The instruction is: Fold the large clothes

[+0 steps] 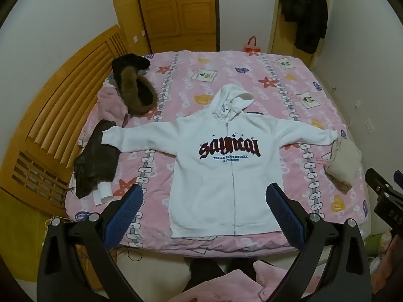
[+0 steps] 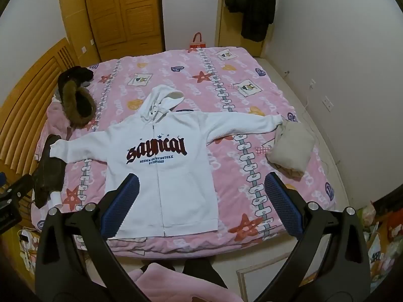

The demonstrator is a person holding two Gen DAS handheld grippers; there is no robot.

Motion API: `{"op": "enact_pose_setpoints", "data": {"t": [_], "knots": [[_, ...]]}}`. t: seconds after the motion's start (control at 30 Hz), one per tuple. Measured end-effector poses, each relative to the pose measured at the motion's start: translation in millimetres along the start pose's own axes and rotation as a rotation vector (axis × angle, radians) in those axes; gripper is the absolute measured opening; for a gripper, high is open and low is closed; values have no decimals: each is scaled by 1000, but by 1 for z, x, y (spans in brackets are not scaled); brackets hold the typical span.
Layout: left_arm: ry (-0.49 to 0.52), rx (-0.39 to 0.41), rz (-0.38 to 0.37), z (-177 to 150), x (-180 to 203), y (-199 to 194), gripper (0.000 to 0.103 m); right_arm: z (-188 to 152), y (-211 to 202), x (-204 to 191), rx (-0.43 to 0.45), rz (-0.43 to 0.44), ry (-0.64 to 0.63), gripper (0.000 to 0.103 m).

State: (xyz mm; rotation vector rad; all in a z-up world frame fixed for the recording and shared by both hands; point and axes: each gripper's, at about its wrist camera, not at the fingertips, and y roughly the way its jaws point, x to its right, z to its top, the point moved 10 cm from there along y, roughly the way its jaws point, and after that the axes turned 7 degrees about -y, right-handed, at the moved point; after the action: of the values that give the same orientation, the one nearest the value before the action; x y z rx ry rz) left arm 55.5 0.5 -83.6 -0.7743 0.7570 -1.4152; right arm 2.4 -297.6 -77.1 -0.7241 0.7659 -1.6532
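Note:
A white zip hoodie point(image 1: 214, 171) with dark red lettering lies flat, front up, on the pink bed, both sleeves spread out sideways and the hood toward the far end. It also shows in the right wrist view point(image 2: 161, 176). My left gripper point(image 1: 204, 188) is open and empty, held above the hoodie's lower hem at the near edge of the bed. My right gripper point(image 2: 201, 178) is open and empty, above the hoodie's right side near the hem. Neither touches the cloth.
The pink patterned bedspread point(image 1: 289, 95) covers the bed. A fur-trimmed dark coat point(image 1: 136, 88) and a dark brown garment point(image 1: 95, 161) lie at the left. A folded beige garment point(image 2: 292, 148) lies at the right sleeve's end. Wooden headboard point(image 1: 63, 100) at left; wardrobe point(image 1: 176, 10) behind.

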Motion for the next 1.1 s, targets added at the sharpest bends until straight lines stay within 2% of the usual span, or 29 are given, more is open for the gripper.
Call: {"op": "enact_pose_setpoints", "data": {"t": [0.37, 0.43, 0.77, 1.1], "knots": [[-7, -4, -10, 4, 6, -1, 95, 6, 2, 11, 0, 4, -11, 97], [-5, -7, -12, 5, 4, 2, 95, 8, 4, 1, -5, -15, -10, 97], [-6, -10, -16, 11, 8, 6, 95, 7, 2, 1, -6, -15, -10, 97], [-8, -10, -21, 14, 7, 7, 95, 29, 18, 2, -1, -18, -6, 97]]}}
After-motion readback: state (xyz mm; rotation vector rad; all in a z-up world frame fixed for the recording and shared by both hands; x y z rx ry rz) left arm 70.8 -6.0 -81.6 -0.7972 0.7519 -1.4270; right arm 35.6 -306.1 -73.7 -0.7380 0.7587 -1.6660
